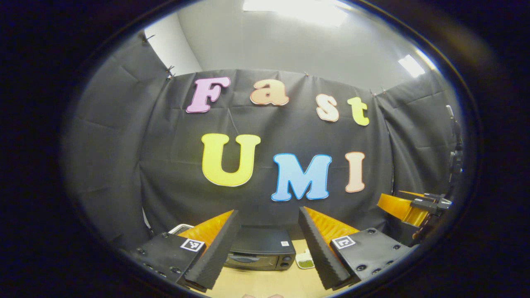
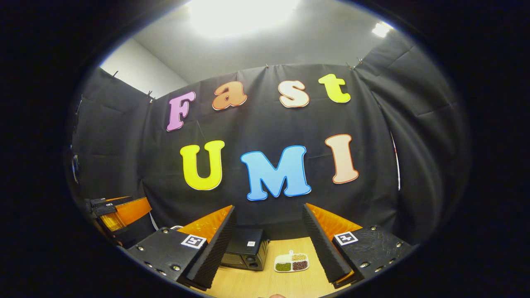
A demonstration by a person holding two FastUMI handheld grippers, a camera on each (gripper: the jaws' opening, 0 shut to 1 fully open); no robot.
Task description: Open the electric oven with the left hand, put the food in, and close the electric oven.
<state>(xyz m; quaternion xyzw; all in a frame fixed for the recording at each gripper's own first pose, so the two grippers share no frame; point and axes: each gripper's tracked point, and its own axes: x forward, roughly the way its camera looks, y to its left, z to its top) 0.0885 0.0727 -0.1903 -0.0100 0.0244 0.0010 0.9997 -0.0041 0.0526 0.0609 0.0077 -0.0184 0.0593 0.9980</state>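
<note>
You hold both grippers raised above a wooden table [image 2: 265,285], and nothing of the task is done yet. Nearest you, the left gripper [image 1: 267,248] has its fingers spread wide on nothing; the right gripper [image 2: 269,248] is likewise spread and empty. Past them, the electric oven [image 1: 261,250] sits on the table with its door closed. Just beside its right side lies the food: a small white divided tray [image 2: 291,262] with green, tan and dark red portions in separate compartments. Opening, loading and closing all remain.
</note>
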